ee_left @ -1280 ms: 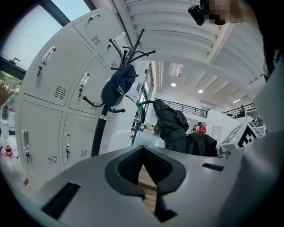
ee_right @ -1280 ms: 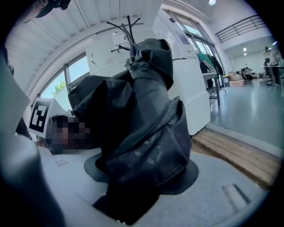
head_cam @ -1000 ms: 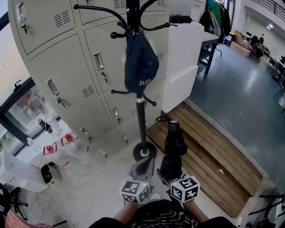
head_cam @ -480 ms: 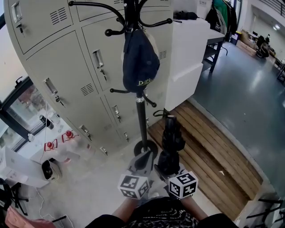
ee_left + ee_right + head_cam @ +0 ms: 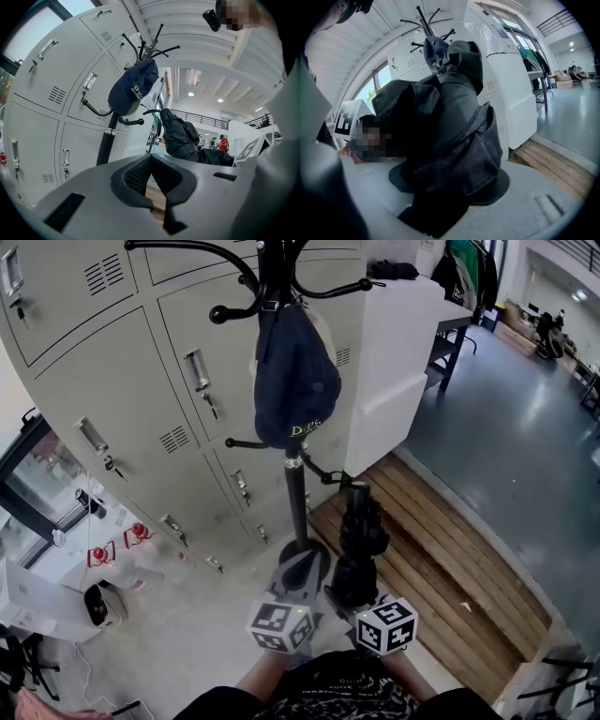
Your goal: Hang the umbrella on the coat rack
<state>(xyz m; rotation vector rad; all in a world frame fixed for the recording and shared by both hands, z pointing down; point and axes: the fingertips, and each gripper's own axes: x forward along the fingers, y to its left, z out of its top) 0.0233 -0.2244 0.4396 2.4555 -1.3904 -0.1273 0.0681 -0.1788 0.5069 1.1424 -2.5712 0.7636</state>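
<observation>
Right tongs (image 5: 354, 594) are clamped around the lower body of the folded black fabric umbrella (image 5: 361, 540), which points up and away at 12 o'clock, low in the head view and just at 4 o'clock of the base of the black metal coat rack (image 5: 296, 493). Left tongs (image 5: 302, 573) ride alongside at 9 o'clock of it, jaws pressed together with nothing between them. The umbrella looks light but awkward: soft, bunched folds over a stiff core, so the cloth could creep under the pads, and a firm hold on the bundled middle seems the safe choice. A navy cloth cap (image 5: 295, 376) already fills a hook at 12 o'clock, so a bare curved hook (image 5: 333, 292) looks the better target. Whether there is a strap at the umbrella's far end I cannot tell
</observation>
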